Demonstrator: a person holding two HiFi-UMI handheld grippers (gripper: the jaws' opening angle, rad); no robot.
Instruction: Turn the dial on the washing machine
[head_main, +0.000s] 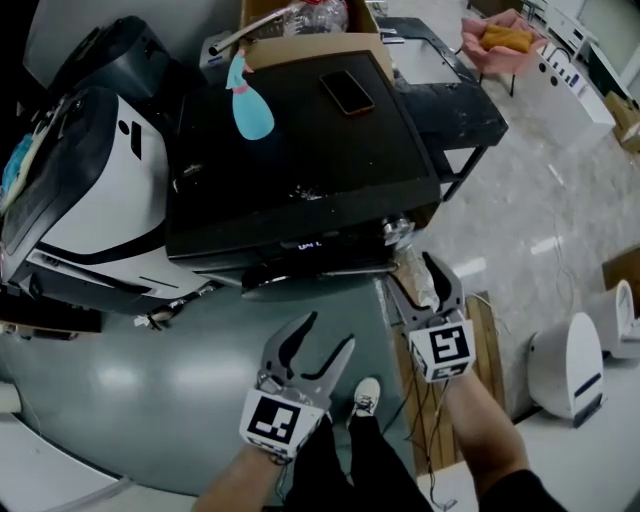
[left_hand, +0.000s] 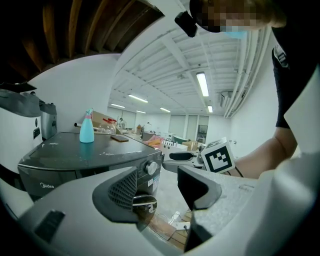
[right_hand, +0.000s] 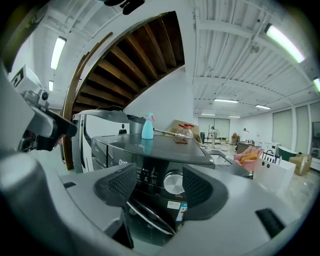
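Observation:
The dark washing machine (head_main: 300, 150) stands in front of me, its silver dial (head_main: 397, 232) at the right end of the front panel. My right gripper (head_main: 413, 279) is open just in front of the dial. In the right gripper view the dial (right_hand: 174, 182) shows through the gap of that gripper (right_hand: 160, 187), a short way beyond the pads and apart from them. My left gripper (head_main: 328, 333) hangs lower and further back, open and empty. From the left gripper view (left_hand: 157, 187) I see the dial (left_hand: 150, 167) from the side, with the right gripper (left_hand: 182, 156) close to it.
A blue spray bottle (head_main: 250, 105) and a phone (head_main: 348, 92) lie on the machine's top, with a cardboard box (head_main: 300, 20) behind. A white appliance (head_main: 90, 190) stands at the left. A wooden board (head_main: 485, 335) and a white device (head_main: 570, 365) are on the floor at the right.

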